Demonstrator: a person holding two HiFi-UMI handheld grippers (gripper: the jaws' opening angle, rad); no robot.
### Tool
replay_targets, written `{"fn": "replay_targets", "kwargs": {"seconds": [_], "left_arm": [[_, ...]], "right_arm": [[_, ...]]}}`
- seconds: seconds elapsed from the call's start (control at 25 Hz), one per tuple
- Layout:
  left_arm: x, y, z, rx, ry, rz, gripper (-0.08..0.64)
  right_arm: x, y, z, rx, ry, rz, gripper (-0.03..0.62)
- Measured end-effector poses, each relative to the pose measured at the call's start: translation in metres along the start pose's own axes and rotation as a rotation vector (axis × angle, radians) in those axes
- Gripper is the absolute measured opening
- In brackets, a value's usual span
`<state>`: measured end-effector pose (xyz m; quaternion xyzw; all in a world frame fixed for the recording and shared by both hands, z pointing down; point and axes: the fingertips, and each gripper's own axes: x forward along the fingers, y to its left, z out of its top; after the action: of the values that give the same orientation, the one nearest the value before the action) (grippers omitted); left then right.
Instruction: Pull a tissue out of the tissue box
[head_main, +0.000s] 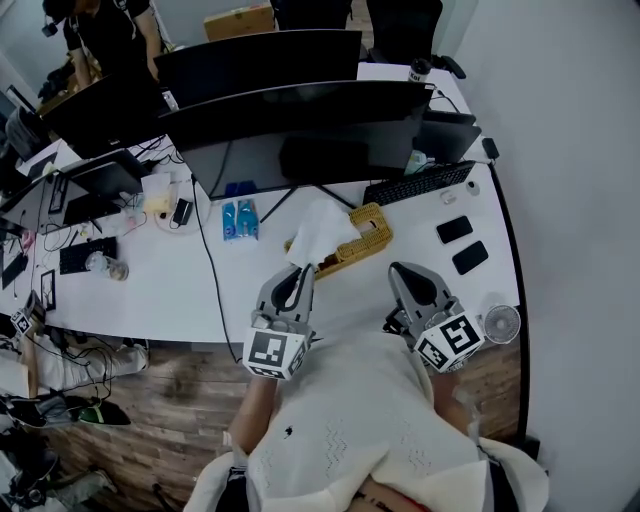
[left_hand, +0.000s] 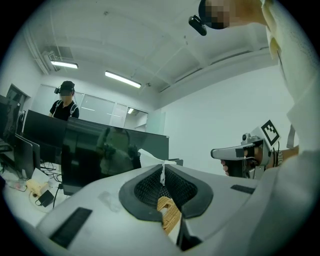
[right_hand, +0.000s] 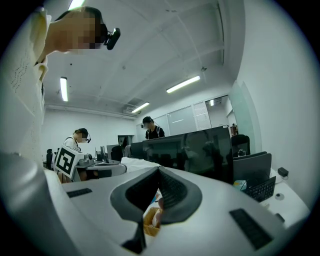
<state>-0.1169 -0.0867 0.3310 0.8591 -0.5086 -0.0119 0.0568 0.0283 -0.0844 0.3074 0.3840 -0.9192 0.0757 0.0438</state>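
The left hand-held gripper (head_main: 298, 270) is clamped on the corner of a white tissue (head_main: 322, 232), which stretches up from the yellow woven box (head_main: 368, 236) on the bench (head_main: 160, 290). The right hand-held gripper (head_main: 400, 270) hovers near the box, its jaws together and empty.

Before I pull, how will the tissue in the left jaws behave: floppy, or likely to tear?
Probably floppy: the tissue creases and folds between the tissue box and the left gripper. It looks thin and is pinched at one edge, so a jerk may tear it. The small woven box may lift along.
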Motion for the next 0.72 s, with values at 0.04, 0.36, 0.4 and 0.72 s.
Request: {"fn": "replay_targets", "kwargs": {"seconds": [0.04, 0.36, 0.4, 0.72], "left_arm": [[0.0002, -0.0004, -0.0008, -0.001, 0.001, -0.001, 0.021], [0.0008, -0.0024, -0.0034, -0.003, 0.012, -0.005, 0.021], [0.0011, -0.0031, -0.0038, -0.002, 0.013, -0.006, 0.021], [0.0036, -0.006, -0.0055, 0.006, 0.014, -0.011, 0.021]], "right_arm": [[-0.0004, -0.0001, -0.0014, 0.001, 0.004, 0.001, 0.0], [0.0001, -0.0001, -0.0043, 0.0, 0.017, 0.007, 0.0], [0.0, -0.001, -0.0044, 0.0, 0.017, 0.008, 0.0], [-0.0003, -0.0012, -0.0083, -0.002, 0.025, 0.013, 0.0]]}}
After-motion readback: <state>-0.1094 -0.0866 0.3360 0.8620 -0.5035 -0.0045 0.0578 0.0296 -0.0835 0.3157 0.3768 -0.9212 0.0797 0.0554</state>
